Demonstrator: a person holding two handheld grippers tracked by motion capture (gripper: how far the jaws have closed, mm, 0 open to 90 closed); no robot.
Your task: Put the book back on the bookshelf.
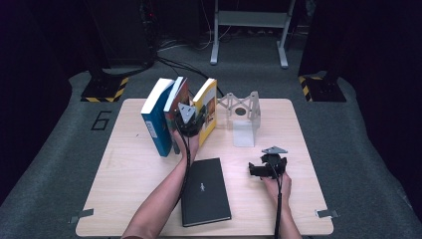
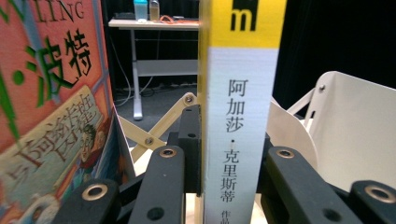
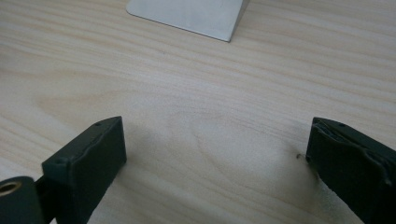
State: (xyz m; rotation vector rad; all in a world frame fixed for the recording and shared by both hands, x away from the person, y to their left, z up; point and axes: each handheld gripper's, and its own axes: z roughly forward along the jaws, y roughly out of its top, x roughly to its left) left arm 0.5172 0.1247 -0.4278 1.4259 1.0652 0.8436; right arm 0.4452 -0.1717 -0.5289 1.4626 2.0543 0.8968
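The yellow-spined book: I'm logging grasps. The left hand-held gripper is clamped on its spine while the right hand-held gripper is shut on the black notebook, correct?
Not quite. The left hand-held gripper does clamp the yellow-spined book, as the left gripper view shows. But the right hand-held gripper holds nothing: the right gripper view shows its jaws wide open over bare table. The black notebook lies apart in the high view.

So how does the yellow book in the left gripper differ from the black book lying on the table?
The yellow book stands upright on edge, tilted; the black book lies flat. The left gripper is shut on the yellow book's spine, while nothing touches the black book. The yellow book is bright with a white, printed spine; the black book's cover is dark and nearly plain. Both sit on the wooden table.
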